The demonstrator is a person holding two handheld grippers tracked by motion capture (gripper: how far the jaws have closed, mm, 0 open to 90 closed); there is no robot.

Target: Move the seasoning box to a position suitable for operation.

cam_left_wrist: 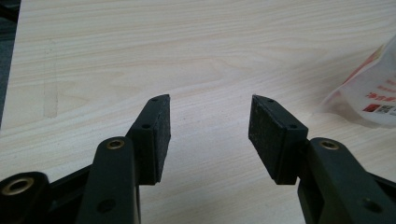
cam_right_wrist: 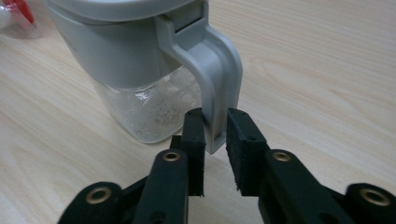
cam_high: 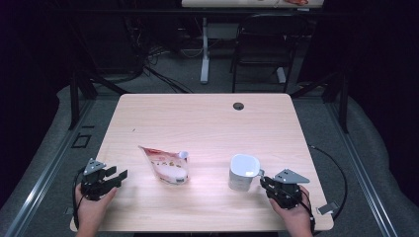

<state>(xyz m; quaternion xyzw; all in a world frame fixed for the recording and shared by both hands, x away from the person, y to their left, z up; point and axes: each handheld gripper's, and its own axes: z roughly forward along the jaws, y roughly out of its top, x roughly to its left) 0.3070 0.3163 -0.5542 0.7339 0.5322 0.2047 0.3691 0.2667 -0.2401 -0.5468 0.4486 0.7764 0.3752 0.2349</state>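
Black jaws of the left gripper stand wide apart over bare wood of the table, nothing between them. Just ahead and to the right of this claw lies the pouch, white with red print, flat on the tabletop, well clear of the pads. Further right stands the jug, white-lidded, clear-walled, upright. Its grey handle sits between the narrow jaws of the right gripper; both pads look pressed against the handle's lower end, directly in front of the claw.
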